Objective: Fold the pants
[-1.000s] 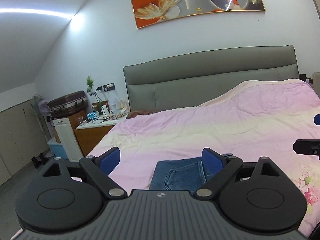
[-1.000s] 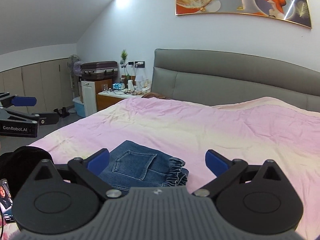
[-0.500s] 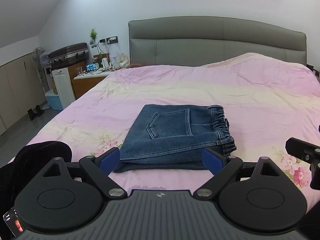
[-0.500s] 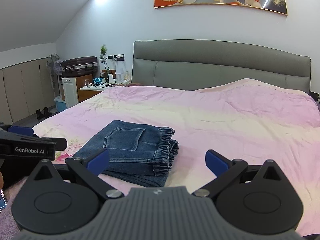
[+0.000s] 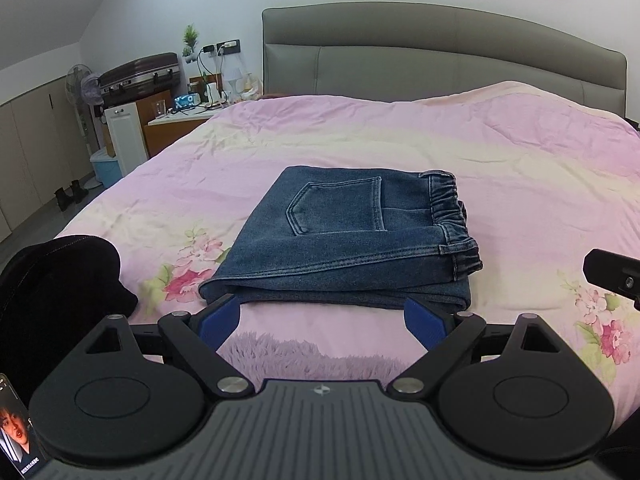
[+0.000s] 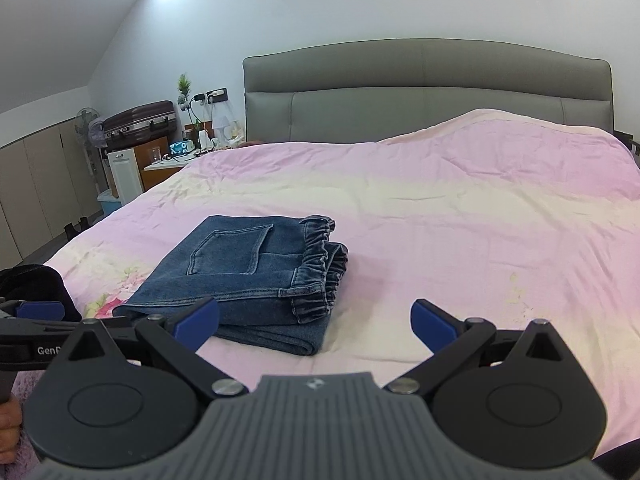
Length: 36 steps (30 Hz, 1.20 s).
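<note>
Blue denim pants (image 5: 344,240) lie folded in a flat stack on the pink bed cover (image 5: 500,160), back pocket up, elastic waistband to the right. They also show in the right wrist view (image 6: 248,276), left of centre. My left gripper (image 5: 322,320) is open and empty, just in front of the stack's near edge. My right gripper (image 6: 316,322) is open and empty, near the stack's front right corner. The left gripper's tip (image 6: 40,310) shows at the left edge of the right wrist view, and part of the right gripper (image 5: 612,276) at the right edge of the left wrist view.
A black garment (image 5: 60,276) lies at the bed's near left corner, beside a phone (image 5: 16,444). A grey headboard (image 5: 440,52) stands behind. A nightstand (image 5: 176,128), a white cabinet (image 5: 128,136) and a suitcase (image 5: 140,76) stand to the left.
Both grippers have pulled back and tilted down from the bed's far side; the folded pants now lie in full view ahead of them. Both stay open.
</note>
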Available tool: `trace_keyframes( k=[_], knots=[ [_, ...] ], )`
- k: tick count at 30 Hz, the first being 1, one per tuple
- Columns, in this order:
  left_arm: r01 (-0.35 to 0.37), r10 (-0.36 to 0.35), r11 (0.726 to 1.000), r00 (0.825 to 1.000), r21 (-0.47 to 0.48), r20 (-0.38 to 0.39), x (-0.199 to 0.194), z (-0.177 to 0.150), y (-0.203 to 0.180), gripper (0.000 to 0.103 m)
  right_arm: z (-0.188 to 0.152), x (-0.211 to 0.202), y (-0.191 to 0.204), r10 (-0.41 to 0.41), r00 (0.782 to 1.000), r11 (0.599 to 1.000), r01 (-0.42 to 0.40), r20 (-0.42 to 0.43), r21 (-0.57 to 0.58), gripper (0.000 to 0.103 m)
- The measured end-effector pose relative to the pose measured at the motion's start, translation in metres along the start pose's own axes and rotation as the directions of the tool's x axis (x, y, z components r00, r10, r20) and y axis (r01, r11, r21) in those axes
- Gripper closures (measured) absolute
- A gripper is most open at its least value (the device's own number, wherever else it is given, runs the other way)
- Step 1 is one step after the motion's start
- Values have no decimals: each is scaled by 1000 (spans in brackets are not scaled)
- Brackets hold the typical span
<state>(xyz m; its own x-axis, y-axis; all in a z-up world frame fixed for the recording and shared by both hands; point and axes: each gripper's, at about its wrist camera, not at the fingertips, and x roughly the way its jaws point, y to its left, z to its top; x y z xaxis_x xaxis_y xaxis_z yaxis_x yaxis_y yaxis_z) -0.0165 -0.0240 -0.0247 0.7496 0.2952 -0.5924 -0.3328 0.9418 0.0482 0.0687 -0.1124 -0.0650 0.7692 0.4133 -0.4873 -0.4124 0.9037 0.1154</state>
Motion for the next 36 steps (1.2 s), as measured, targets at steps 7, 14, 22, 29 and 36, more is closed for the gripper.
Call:
trace_keyframes(
  k=[7, 14, 22, 29, 36],
  knots=[
    [2, -2, 1000, 1000, 1, 6, 0, 4, 0, 0, 1, -1, 1, 5, 1000, 1000, -5, 10, -5, 5],
    [4, -4, 1000, 1000, 0, 6, -1, 4, 0, 0, 0, -1, 1, 6, 1000, 1000, -6, 8, -12, 5],
    [5, -5, 1000, 1000, 2, 6, -2, 4, -2, 0, -2, -1, 1, 16, 1000, 1000, -16, 7, -15, 5],
    [2, -2, 1000, 1000, 1, 5, -2, 3, -3, 0, -2, -1, 0, 17, 1000, 1000, -17, 7, -14, 5],
    [0, 0, 1000, 1000, 6, 8, -2, 3, -3, 0, -2, -1, 0, 16, 1000, 1000, -16, 8, -15, 5]
  ],
)
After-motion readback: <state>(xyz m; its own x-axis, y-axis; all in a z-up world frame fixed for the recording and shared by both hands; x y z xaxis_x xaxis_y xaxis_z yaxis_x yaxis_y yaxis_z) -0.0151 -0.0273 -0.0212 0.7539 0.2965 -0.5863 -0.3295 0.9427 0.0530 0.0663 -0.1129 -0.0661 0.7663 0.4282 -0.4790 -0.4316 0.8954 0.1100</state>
